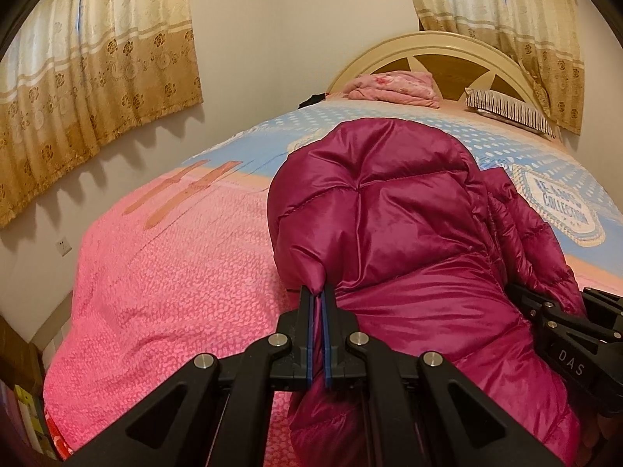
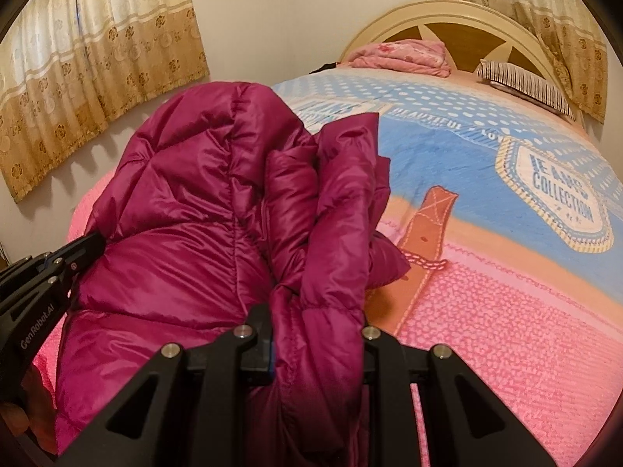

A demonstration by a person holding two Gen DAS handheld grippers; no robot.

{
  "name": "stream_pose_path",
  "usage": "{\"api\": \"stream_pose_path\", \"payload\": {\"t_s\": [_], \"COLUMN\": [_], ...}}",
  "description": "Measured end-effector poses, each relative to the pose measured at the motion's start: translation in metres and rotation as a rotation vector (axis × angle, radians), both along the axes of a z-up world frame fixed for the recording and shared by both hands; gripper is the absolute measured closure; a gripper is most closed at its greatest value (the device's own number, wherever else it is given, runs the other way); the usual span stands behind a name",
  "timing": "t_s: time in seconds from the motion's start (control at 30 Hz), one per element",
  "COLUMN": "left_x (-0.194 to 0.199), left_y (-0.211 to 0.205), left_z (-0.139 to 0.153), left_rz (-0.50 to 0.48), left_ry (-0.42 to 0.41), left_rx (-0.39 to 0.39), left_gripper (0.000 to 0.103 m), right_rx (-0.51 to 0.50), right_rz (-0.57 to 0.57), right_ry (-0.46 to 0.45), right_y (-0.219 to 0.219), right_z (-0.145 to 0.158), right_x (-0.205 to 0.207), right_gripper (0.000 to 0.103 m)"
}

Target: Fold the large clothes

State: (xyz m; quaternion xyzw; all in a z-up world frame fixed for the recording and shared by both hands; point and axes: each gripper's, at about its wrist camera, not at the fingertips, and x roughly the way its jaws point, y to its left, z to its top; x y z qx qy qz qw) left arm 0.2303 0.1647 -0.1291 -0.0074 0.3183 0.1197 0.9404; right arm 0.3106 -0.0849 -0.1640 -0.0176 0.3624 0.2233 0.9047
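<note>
The magenta puffer jacket (image 1: 393, 210) lies bunched on the bed (image 1: 163, 257). The left tool (image 1: 318, 295) pinches its edge; the right tool (image 2: 315, 334) clamps a thick fold.

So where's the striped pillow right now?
The striped pillow lies at the far right of the bed, against the headboard, right of the folded pink blanket.

A bed with a pink and blue bedspread (image 1: 163, 272) fills the room. At its cream headboard (image 1: 428, 44) lie a folded pink blanket (image 1: 393, 87) and a striped pillow (image 1: 510, 111). Beige curtains (image 1: 93, 78) hang left of the headboard.
</note>
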Motion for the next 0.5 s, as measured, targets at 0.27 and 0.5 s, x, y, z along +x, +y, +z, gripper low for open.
{"api": "stream_pose_path", "payload": {"t_s": [0.27,0.5], "left_x": [0.009,0.013], "left_y": [0.007,0.002], "left_z": [-0.015,-0.034], "left_rz": [-0.002,-0.005], "left_ry": [0.037,0.063], "left_rx": [-0.035,-0.004], "left_gripper": [0.099,0.096], "right_rx": [-0.006,-0.009], "right_rz": [-0.001,-0.008], "right_ry": [0.031,0.059], "right_y": [0.002,0.003], "right_z": [-0.003,-0.005], "right_x": [0.007,0.012], "right_gripper": [0.08,0.077]}}
